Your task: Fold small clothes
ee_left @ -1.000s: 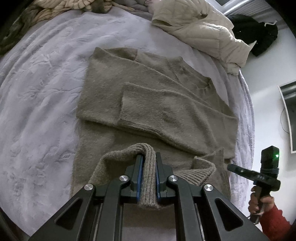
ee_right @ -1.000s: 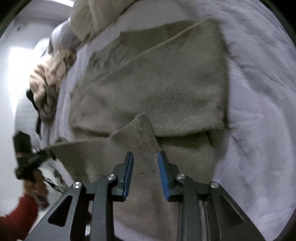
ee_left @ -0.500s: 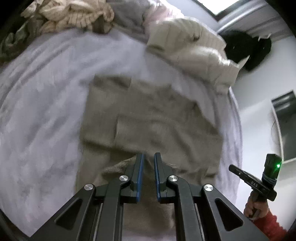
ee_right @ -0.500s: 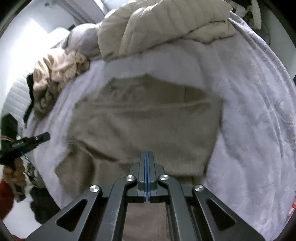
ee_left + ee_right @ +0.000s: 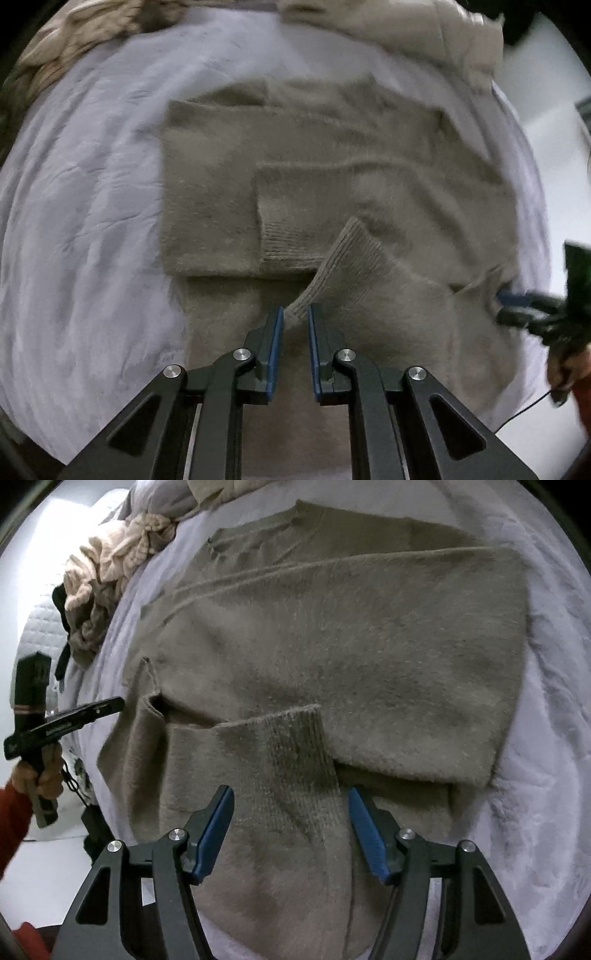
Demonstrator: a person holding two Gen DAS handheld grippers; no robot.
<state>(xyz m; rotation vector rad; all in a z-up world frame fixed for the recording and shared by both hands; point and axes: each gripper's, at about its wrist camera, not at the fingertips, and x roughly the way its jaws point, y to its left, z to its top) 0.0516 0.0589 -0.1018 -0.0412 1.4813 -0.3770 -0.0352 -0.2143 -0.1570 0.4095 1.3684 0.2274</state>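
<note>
Left wrist view: the left tool (image 5: 295,314) has its blue-padded jaws narrowly parted, with the ribbed hem corner of a taupe fuzzy knit sweater (image 5: 229,177) between the tips; whether they pinch it is unclear. Beyond the tool, the sweater lies flat on a pale lilac bedspread (image 5: 81,192), sleeves folded across its body. Right wrist view: the right tool (image 5: 291,801) is spread wide, empty, a ribbed cuff (image 5: 299,746) just ahead between its jaws.
</note>
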